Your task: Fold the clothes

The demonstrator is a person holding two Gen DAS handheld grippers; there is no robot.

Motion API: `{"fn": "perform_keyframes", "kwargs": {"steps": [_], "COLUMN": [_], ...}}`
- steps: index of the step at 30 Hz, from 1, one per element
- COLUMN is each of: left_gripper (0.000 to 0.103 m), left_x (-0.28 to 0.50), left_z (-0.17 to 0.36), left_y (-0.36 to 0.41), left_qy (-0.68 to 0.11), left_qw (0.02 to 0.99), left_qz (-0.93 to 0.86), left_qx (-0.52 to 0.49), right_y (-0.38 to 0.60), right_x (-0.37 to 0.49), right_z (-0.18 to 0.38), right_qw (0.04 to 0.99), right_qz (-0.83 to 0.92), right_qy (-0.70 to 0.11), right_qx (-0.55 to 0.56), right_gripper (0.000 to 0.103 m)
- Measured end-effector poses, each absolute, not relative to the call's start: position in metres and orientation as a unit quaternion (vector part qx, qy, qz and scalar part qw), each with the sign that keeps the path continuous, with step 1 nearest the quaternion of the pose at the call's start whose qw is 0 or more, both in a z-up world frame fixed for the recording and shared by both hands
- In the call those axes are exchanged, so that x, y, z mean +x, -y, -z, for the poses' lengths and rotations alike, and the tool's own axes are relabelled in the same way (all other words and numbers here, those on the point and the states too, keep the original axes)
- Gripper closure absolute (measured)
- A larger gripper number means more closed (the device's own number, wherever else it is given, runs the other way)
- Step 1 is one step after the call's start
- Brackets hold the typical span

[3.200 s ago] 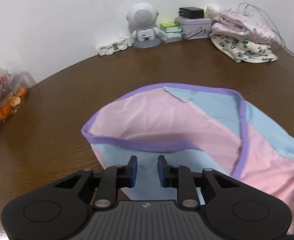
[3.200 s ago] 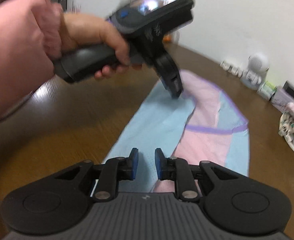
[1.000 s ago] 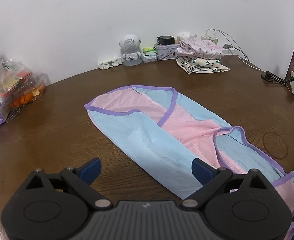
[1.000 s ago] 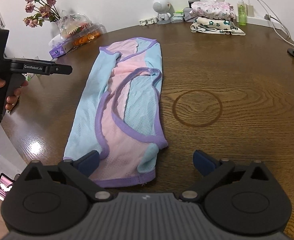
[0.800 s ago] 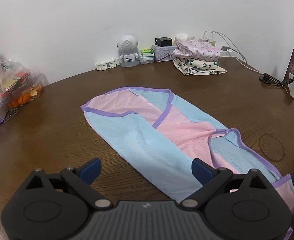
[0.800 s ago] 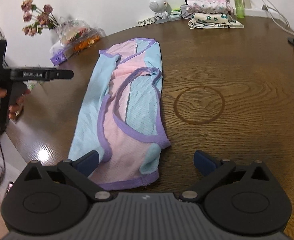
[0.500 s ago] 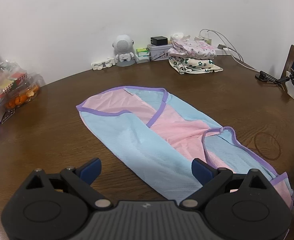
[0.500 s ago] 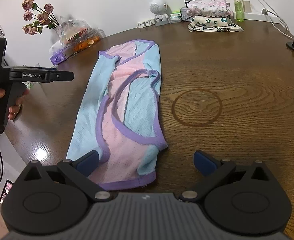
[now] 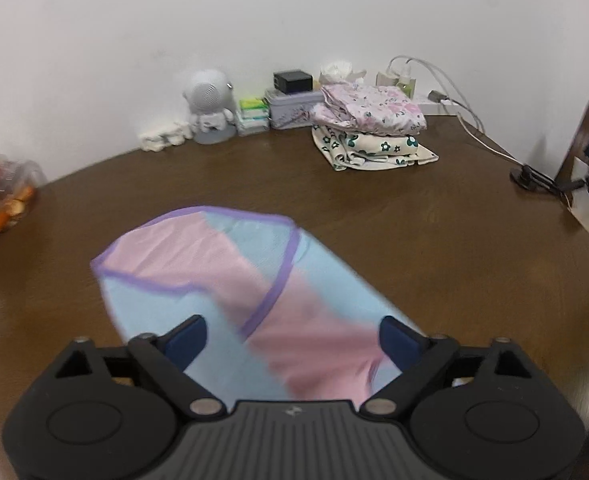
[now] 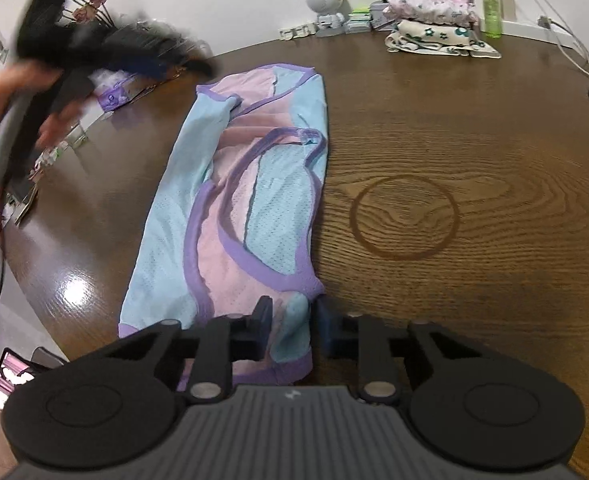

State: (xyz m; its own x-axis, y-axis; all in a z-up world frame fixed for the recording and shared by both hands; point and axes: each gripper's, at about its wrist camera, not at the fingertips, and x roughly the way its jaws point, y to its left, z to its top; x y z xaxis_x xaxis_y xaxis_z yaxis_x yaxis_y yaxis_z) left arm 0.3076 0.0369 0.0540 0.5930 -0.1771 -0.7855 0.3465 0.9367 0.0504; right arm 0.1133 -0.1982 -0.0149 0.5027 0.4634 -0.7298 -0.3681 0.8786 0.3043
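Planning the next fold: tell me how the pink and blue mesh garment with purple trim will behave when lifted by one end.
The pink and blue mesh garment with purple trim lies flat with soft creases, so it will likely droop limply. Its thin mesh suggests little weight. On the glossy wooden table it may slide rather than stay put.

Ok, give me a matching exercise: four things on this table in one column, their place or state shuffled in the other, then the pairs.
Things:
1. left gripper
2. right gripper
3. floral clothes stack
4. ring stain

States:
A. folded, at the table's far edge by the wall
B. wide open over the garment
C. on bare wood, right of the garment
D. nearly closed around the garment's near hem

The garment is the pink-and-blue top.

Pairs: 1-B, 2-D, 3-A, 4-C
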Motion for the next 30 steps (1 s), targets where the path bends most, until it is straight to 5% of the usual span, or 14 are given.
{"fn": "perform_keyframes", "kwargs": {"steps": [4, 16, 20, 30], "left_gripper": [0.038, 0.058, 0.092, 0.103], "left_x": [0.361, 0.429, 0.431, 0.423], "left_z": [-0.037, 0.016, 0.016, 0.013], "left_y": [0.012, 0.060, 0.062, 0.046], "left_qy": [-0.461, -0.517, -0.523, -0.509], "left_qw": [0.870, 0.843, 0.840, 0.856], "left_qz": [0.115, 0.024, 0.008, 0.015], "left_qx": [0.132, 0.148, 0.145, 0.088], "right_y": [0.198, 0.199, 0.199, 0.203], "right_x": [0.116, 0.122, 0.124, 0.124], "right_z": [0.015, 0.016, 0.016, 0.018], "right_qw": [0.863, 0.849, 0.843, 0.841], "right_qz": [-0.256, -0.323, -0.343, -0.354], "right_qy": [-0.434, -0.418, -0.412, -0.407], "right_qx": [0.042, -0.013, -0.031, -0.037], "right_gripper": [0.080, 0.080, 0.081, 0.100]}}
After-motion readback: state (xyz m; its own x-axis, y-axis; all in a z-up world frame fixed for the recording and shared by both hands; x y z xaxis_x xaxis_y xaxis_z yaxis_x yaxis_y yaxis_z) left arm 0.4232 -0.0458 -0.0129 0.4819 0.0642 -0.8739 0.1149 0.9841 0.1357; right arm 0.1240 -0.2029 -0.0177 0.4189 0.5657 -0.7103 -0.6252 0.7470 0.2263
